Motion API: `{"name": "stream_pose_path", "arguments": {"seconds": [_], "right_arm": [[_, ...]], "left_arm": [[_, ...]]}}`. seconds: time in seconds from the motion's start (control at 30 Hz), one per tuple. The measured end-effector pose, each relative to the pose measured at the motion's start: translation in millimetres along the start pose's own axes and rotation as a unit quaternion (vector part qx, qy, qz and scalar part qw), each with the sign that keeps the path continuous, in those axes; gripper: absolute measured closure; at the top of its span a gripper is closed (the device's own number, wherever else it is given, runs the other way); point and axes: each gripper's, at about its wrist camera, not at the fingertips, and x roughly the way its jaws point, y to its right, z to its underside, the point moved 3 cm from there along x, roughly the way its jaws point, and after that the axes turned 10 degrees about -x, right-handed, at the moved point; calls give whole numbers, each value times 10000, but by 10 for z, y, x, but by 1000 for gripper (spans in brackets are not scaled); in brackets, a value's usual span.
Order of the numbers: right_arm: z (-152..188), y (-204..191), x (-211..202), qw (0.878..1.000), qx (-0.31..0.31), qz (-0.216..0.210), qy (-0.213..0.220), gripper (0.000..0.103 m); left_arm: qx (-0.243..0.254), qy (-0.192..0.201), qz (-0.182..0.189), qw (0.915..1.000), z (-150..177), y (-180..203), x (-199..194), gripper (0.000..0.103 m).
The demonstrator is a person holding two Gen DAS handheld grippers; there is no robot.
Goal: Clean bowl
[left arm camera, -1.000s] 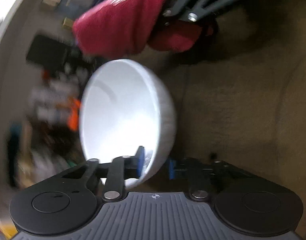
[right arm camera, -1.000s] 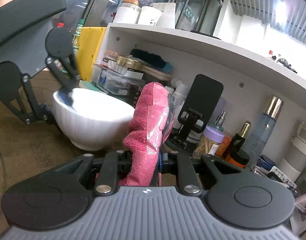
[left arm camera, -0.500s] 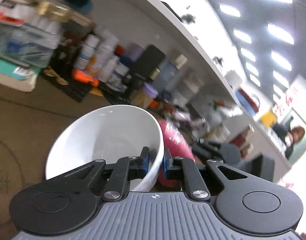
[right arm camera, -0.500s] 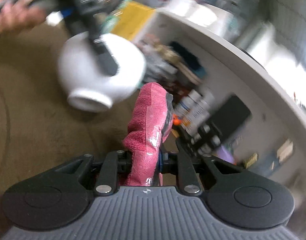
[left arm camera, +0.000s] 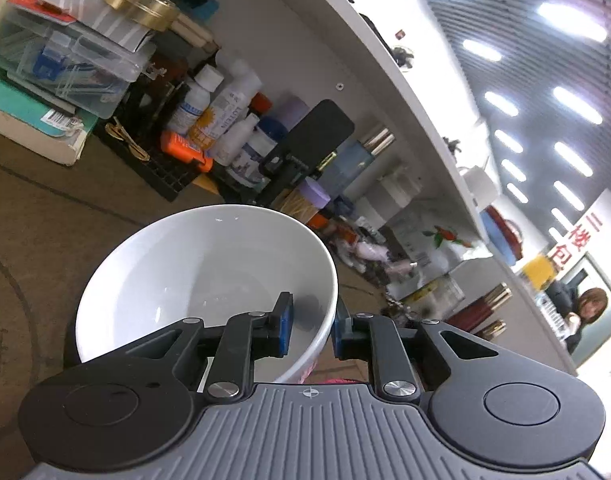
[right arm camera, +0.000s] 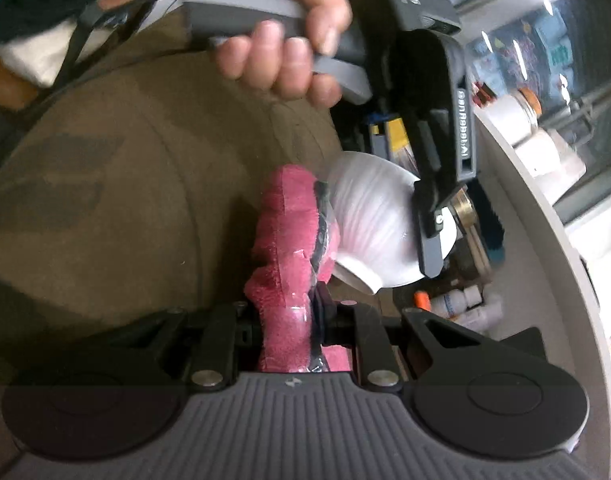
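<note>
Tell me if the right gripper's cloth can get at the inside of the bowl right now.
Probably not yet: the pink cloth sits against the white bowl's outer wall near its foot.

**Premises: shared office or commercial floor, cluttered desk**

A brown desk surface (left arm camera: 45, 208) sits beneath a curved white shelf (left arm camera: 385, 64). Under the shelf stand cosmetic and lotion bottles (left arm camera: 221, 116), clear plastic storage boxes (left arm camera: 65, 60) and a black phone stand (left arm camera: 309, 140). A slatted ceiling with rows of strip lights (left arm camera: 569, 24), red wall signage (left arm camera: 577, 240) and a seated person (left arm camera: 585, 312) in the background indicate a workplace.
</note>
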Motion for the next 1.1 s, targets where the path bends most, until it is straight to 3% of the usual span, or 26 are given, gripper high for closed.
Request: {"name": "stream_pose_path", "arguments": {"seconds": [0.1, 0.23, 0.43, 0.57, 0.7, 0.8, 0.93, 1.0, 1.1], "right_arm": [[195, 328, 150, 9938, 1007, 343, -318, 83], [418, 542, 204, 9802, 1768, 700, -557, 83], [501, 657, 190, 9763, 1947, 735, -588, 84], [633, 841, 277, 9714, 2186, 684, -620, 85], [734, 953, 412, 9719, 2289, 348, -424, 85], [716, 955, 432, 9692, 2448, -164, -215, 85], [662, 902, 357, 9582, 2704, -932, 123, 85], [648, 864, 282, 9447, 2992, -1319, 258, 85], [657, 822, 192, 9361, 3152, -1523, 341, 85]], "left_arm": [[40, 13, -91, 9999, 11, 17, 17, 83], [353, -82, -387, 9986, 60, 134, 77, 83], [993, -198, -1019, 9896, 223, 372, 224, 83], [1143, -216, -1183, 9861, 288, 420, 278, 81], [1272, -285, -1241, 9837, 341, 438, 292, 81], [1300, -308, -1258, 9830, 346, 449, 297, 81], [1296, -331, -1232, 9833, 342, 451, 293, 81], [1309, -339, -1228, 9832, 344, 453, 296, 81], [1348, -370, -1227, 9825, 352, 464, 306, 80]]}}
